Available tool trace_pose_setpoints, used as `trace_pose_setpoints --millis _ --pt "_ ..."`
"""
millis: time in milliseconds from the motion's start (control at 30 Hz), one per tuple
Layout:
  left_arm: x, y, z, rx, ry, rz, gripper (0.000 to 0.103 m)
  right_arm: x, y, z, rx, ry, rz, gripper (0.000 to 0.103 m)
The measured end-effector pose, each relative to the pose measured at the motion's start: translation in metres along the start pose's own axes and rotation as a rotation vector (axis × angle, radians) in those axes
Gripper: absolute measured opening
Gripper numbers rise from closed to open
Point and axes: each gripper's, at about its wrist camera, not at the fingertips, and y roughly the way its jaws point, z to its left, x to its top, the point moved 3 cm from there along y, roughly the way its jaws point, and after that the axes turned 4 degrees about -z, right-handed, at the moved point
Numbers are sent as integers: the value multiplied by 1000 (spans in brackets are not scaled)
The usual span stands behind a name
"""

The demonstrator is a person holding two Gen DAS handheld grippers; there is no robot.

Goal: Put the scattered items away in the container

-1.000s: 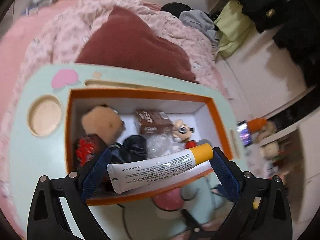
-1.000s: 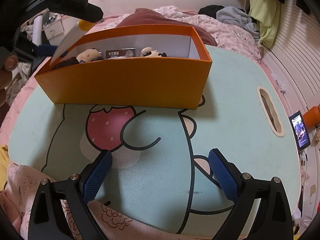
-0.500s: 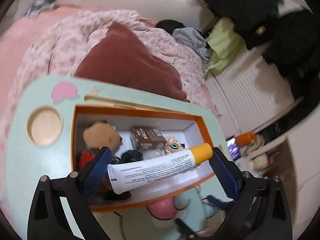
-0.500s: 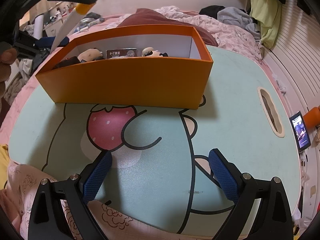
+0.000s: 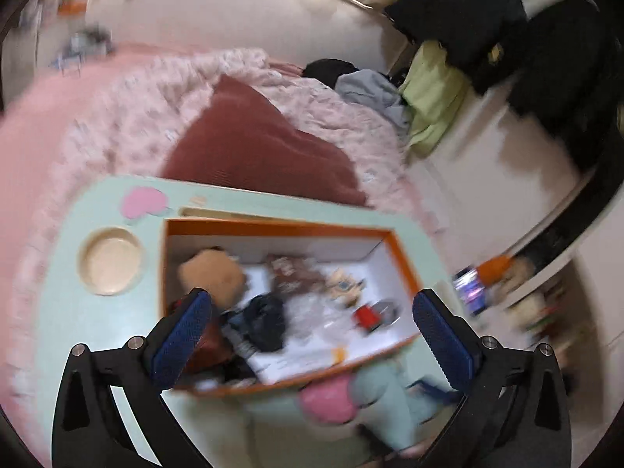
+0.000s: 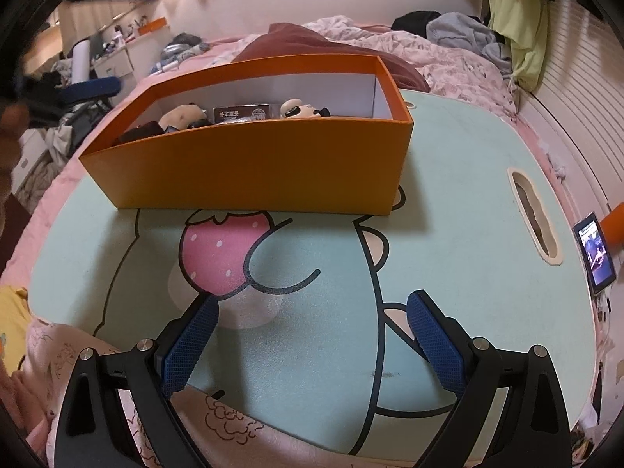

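An orange box with a white inside stands on the mint lap table. In it lie a tan plush, a brown packet, a black bag, a small figure, a red item and a white tube with an orange cap along the near wall. My left gripper is open and empty above the box. My right gripper is open and empty, low over the table in front of the box.
The table rests on a bed with a pink quilt and a dark red cushion. A round cup recess sits left of the box. A handle slot and a phone are at the right.
My left gripper has let go of the tube, which now lies inside the box, and the gripper has risen above it. My right gripper has not moved.
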Motion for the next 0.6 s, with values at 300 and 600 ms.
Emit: trace_pose_setpoints --millis 300,600 --pt "-91 -9 11 318 77 27 103 0 2 2 -59 -24 14 97" --pt "-115 27 32 394 22 116 103 0 2 -1 -62 -20 14 98"
